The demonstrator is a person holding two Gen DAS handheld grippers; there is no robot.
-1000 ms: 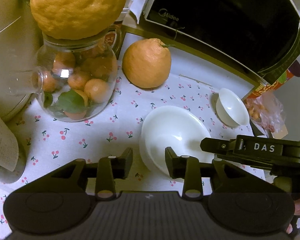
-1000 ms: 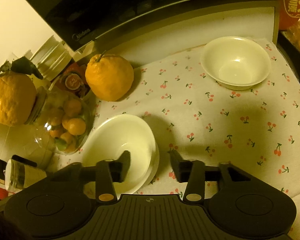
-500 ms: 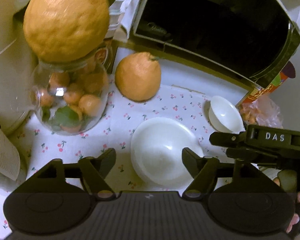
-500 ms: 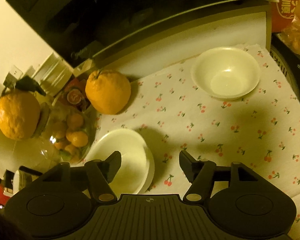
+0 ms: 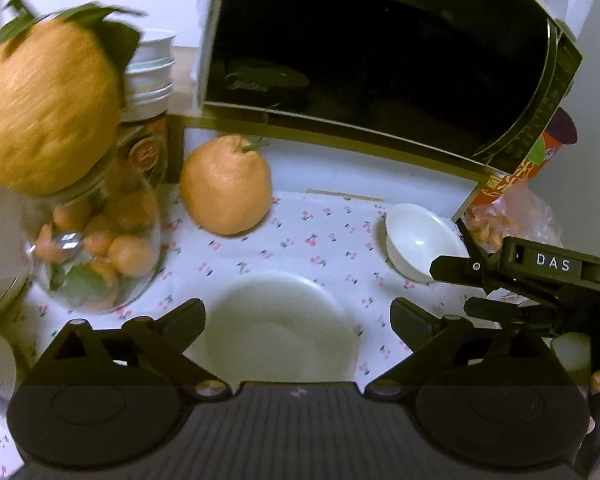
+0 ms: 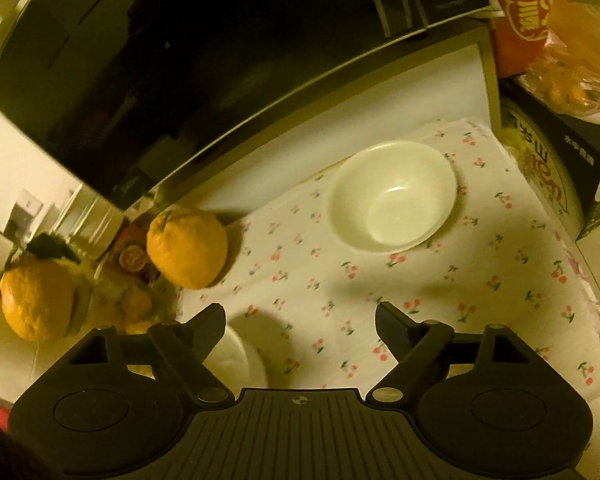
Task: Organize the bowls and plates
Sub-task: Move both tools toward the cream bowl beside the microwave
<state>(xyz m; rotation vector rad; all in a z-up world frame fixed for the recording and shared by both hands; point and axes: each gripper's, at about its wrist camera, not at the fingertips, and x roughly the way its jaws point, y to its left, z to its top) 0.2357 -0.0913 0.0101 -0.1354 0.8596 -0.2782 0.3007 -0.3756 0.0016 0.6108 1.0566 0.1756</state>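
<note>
Stacked white bowls (image 5: 276, 328) rest on the cherry-print cloth (image 5: 312, 236). My left gripper (image 5: 296, 308) hovers over them with its jaws opening wide, the pads clear of the rim. A single smaller white bowl (image 5: 420, 240) sits at the far right by the microwave. In the right wrist view that bowl (image 6: 392, 196) lies ahead. My right gripper (image 6: 300, 312) has its jaws opening with only cloth between them. The stacked bowls (image 6: 240, 356) peek out beside its left finger (image 6: 212, 320). The right gripper's black frame (image 5: 540, 276) shows at the left view's right edge.
A black microwave (image 5: 380, 60) overhangs the back. An orange citrus (image 5: 226, 184) stands on the cloth. A glass jar of small fruit (image 5: 96, 248) carries a big citrus (image 5: 48, 108). Paper cups (image 5: 148, 72) stand behind. A red snack bag (image 6: 528, 8) and boxes (image 6: 556, 160) crowd the right.
Both grippers' jaws have spread much wider. Both have drawn back and up from the stacked bowls, which stay on the cloth. The right view has shifted toward the single bowl.
</note>
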